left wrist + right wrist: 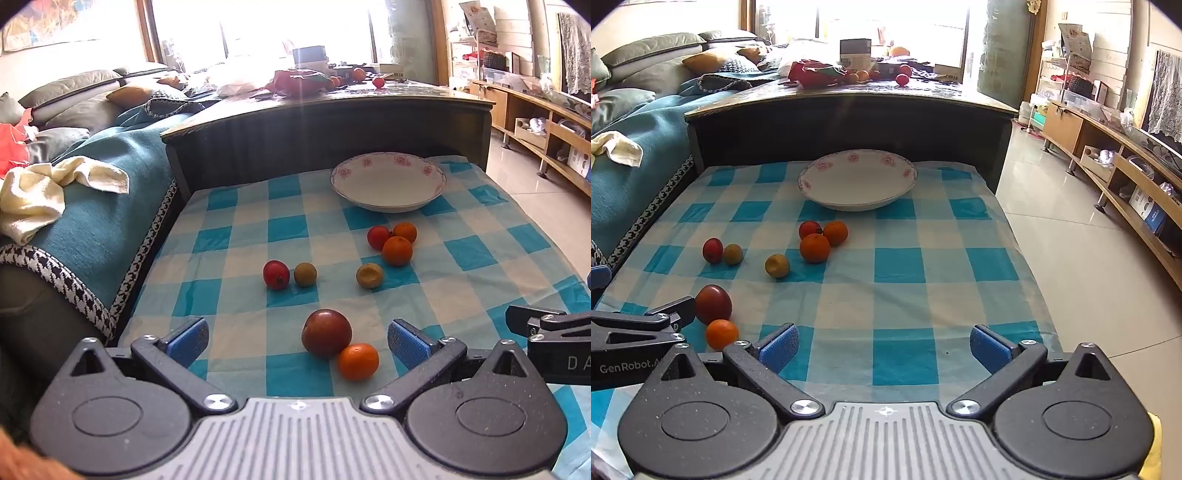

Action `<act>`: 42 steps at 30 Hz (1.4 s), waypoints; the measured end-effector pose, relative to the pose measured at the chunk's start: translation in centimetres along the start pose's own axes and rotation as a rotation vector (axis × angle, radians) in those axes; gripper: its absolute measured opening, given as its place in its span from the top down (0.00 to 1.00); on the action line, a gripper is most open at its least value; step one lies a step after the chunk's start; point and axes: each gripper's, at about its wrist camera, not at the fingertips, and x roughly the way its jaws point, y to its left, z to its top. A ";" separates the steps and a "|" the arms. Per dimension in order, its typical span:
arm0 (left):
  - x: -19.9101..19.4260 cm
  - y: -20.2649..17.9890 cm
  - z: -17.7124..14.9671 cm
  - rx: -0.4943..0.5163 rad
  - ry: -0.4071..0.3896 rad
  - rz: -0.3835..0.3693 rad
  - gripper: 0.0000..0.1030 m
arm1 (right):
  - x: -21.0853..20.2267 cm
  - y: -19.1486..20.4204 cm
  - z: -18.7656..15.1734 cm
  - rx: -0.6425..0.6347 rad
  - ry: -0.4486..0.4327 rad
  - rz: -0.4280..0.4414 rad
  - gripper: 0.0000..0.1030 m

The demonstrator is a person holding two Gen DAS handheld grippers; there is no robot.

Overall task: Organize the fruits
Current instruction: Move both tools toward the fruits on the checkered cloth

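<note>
Blue-and-cream checked cloth (pixel 236 236) covers the low table in front of me, and all the fruit lies loose on it. My left gripper (pixel 297 341) stands with its blue pads (pixel 188 341) spread wide, holding nothing; framed in the gap between them, farther along the cloth, sit a large dark red fruit (pixel 326 332) and a small orange (pixel 357 361), the two touching each other. My right gripper (pixel 884 347) is just as wide apart and just as empty, with only bare cloth between its pads (pixel 779 347); from its camera the same pair of fruits sits off to its left, near the tip of my other gripper.

Farther out, a small red fruit (pixel 276 274) rests just beside a dull greenish-brown one (pixel 305 274). A yellowish fruit (pixel 369 275) with a dented top lies alone to their right. Beyond it, three are bunched together: a red one (pixel 378 237) and two oranges, one nearer to me (pixel 397 251) and one behind it (pixel 405 232).

At the far end of the cloth stands a white dish (pixel 388 199) with a pink flower pattern round its rim (nothing is in it), well apart from the nearest fruit. Behind it rises a dark, higher table (pixel 325 125) with clutter on top. A sofa under a teal throw (pixel 99 206) runs along the left, with a cream towel (pixel 48 192) crumpled on it.
</note>
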 end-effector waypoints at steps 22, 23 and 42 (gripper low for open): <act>0.7 -0.7 -0.2 0.014 0.022 -0.021 0.00 | 0.7 -0.3 0.0 0.017 0.026 -0.007 0.10; 0.7 -0.7 -0.2 0.013 0.022 -0.022 0.00 | 0.7 -0.3 0.0 0.016 0.025 -0.008 0.10; 0.6 -0.6 -0.3 0.016 0.022 -0.017 0.00 | 0.9 -0.3 -0.1 0.014 0.026 -0.008 0.10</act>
